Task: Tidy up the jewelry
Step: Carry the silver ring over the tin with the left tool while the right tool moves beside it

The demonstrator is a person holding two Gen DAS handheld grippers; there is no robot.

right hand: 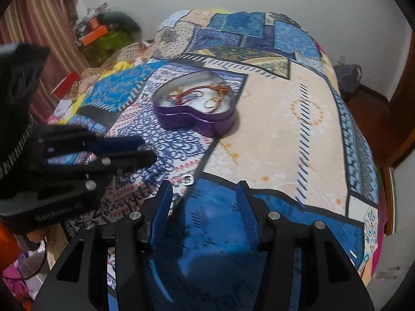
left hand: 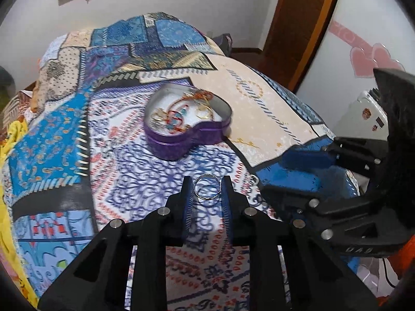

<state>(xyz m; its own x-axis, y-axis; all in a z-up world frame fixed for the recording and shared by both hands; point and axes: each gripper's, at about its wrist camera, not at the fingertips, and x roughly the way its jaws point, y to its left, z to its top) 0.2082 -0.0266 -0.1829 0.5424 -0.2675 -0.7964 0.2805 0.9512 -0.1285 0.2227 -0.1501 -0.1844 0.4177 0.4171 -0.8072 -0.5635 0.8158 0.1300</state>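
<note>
A purple heart-shaped tin stands open on the patterned bedspread, with gold and red jewelry inside. It also shows in the right wrist view. A silver ring sits between the fingertips of my left gripper, which is closed on its two sides. In the right wrist view the left gripper reaches in from the left, and the ring shows just below its tips. My right gripper is open and empty over a blue patch of the bedspread.
The bedspread covers a bed that falls away at the right edge. A wooden door and a white appliance stand to the right. Clutter, boxes and a striped curtain lie to the left.
</note>
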